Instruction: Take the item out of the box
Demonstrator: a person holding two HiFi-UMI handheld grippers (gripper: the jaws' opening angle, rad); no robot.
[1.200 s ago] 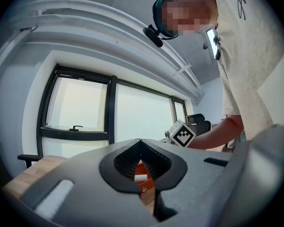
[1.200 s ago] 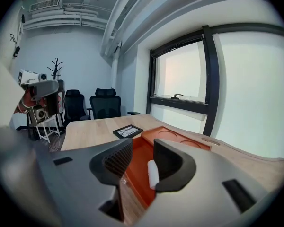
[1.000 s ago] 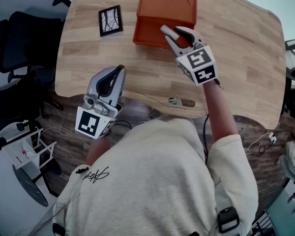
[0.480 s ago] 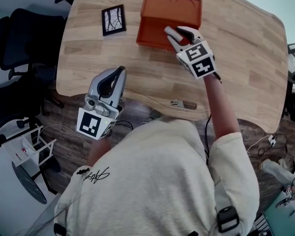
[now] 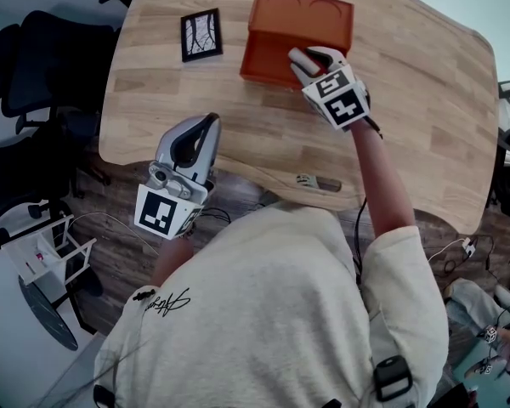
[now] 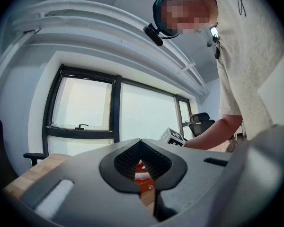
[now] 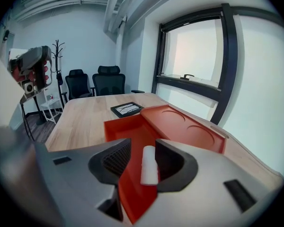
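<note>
My right gripper (image 5: 313, 55) is tipped down into the orange box (image 5: 268, 62). Its jaws are apart and have just been opening. The white item (image 7: 149, 165), a short cylinder, sits between them on the box floor. It is hard against the right pad and apart from the left pad, so nothing is squeezed and the item is not gripped. It is inside the box, toward the near right part of the tray.

The lid (image 5: 304, 14) lies flat on the far side of the tray, with two round recesses showing.

My left gripper (image 5: 206, 124) is closed. The jaw tips meet and nothing is between them. It hangs over the near left edge of the table (image 5: 408, 126), well apart from the box.

A black-framed picture (image 5: 201, 34) lies flat on the wood, left of the box and apart from it. Black office chairs (image 5: 25, 66) are off the table's left side. A big window (image 7: 199, 56) is on the far wall, and a coat stand (image 7: 57, 56) is in the corner.
</note>
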